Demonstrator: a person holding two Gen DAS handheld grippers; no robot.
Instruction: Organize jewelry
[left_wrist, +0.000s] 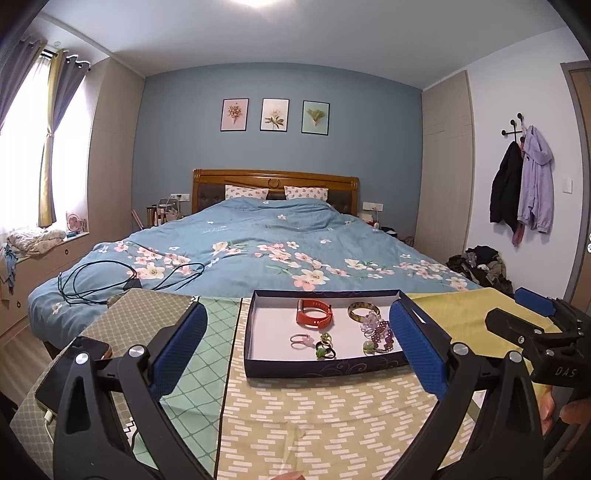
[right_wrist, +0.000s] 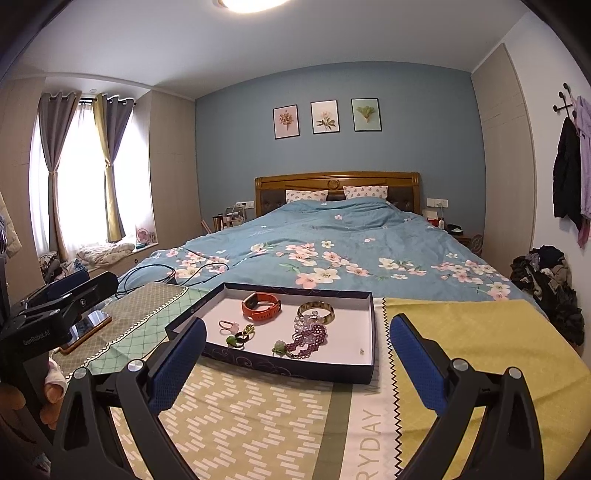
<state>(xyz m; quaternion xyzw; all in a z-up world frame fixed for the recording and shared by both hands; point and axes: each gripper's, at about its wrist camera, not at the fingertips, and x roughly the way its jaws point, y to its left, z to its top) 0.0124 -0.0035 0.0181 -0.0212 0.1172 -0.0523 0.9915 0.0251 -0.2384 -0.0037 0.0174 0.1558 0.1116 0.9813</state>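
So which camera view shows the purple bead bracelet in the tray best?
The right wrist view shows it best: the purple bead bracelet lies fully visible in the tray, with nothing in front. In the left wrist view, the bracelet sits at the tray's right side, and a blue finger of the left tongs partly covers it.

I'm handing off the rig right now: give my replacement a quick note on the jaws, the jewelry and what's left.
Left gripper and right gripper: jaws open, empty, both short of the tray.
Navy tray sits on the patterned cloth and holds the orange wristband, amber bangle, purple bead bracelet and the pink ring.
Nothing gripped yet.
Left: sorting all pieces.
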